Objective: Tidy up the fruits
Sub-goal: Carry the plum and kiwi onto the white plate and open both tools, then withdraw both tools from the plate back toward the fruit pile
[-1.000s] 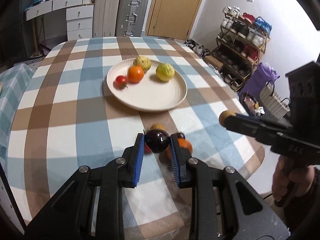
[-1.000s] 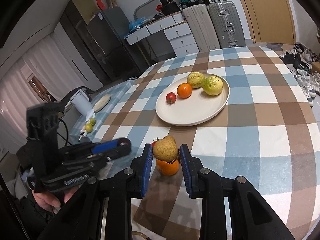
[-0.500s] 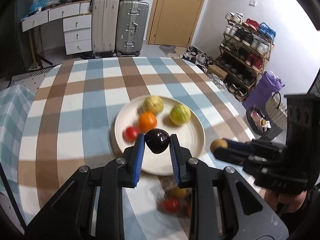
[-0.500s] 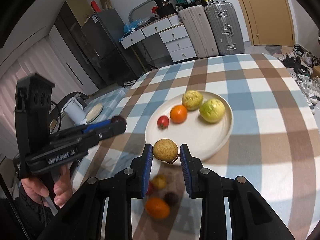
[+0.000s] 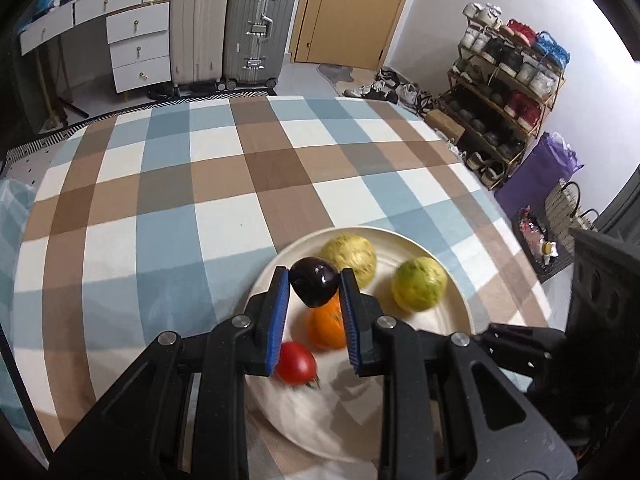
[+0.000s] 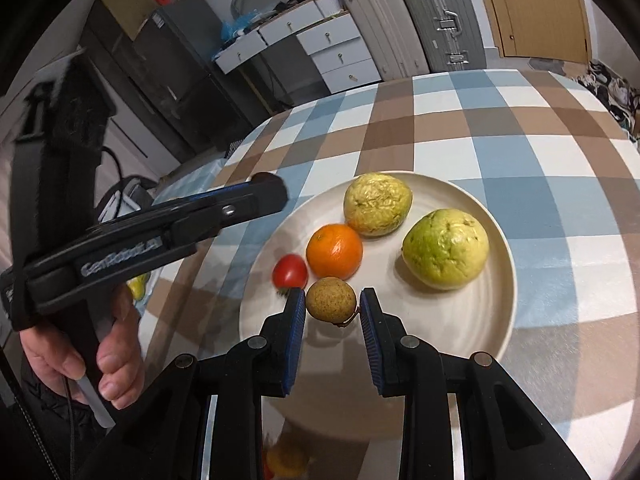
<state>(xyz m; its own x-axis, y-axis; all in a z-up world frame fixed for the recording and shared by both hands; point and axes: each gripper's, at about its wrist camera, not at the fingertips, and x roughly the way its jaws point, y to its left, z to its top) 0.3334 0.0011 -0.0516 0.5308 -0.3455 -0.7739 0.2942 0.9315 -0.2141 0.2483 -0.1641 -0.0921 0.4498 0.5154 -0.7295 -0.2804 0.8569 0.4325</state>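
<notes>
Gripping a dark plum (image 5: pixel 314 282) between its blue pads (image 5: pixel 279 316), the left hand-held gripper (image 5: pixel 313 289) hangs over the near-left part of the cream plate (image 5: pixel 454 302) on the checked bench (image 5: pixel 160 200); the smooth, glossy skin looks slippery and the flesh likely bruises, so a light squeeze across the widest part seems wise. On the plate in this left wrist view lie four fruits: one tomato (image 5: pixel 295 362) nearest the camera, one orange (image 5: pixel 326 324) just behind it, and two pale guavas (image 5: pixel 352 258) (image 5: pixel 418 284) toward the plate's far and right sides. From the right wrist view, the right hand-held gripper (image 6: pixel 331 306) frames a small brown round fruit (image 6: pixel 330 299) at the plate's (image 6: pixel 496 308) near edge; whether its jaws press on it or have let go cannot be told. It looks light, firm and rough-skinned, easy to hold by its middle. Here too are one tomato (image 6: pixel 290 271), one orange (image 6: pixel 334 251) and two guavas (image 6: pixel 377 204) (image 6: pixel 445 254), the guavas being the heaviest and needing a wide grasp. Blurred fruit remains on the bench nearer than the plate.
</notes>
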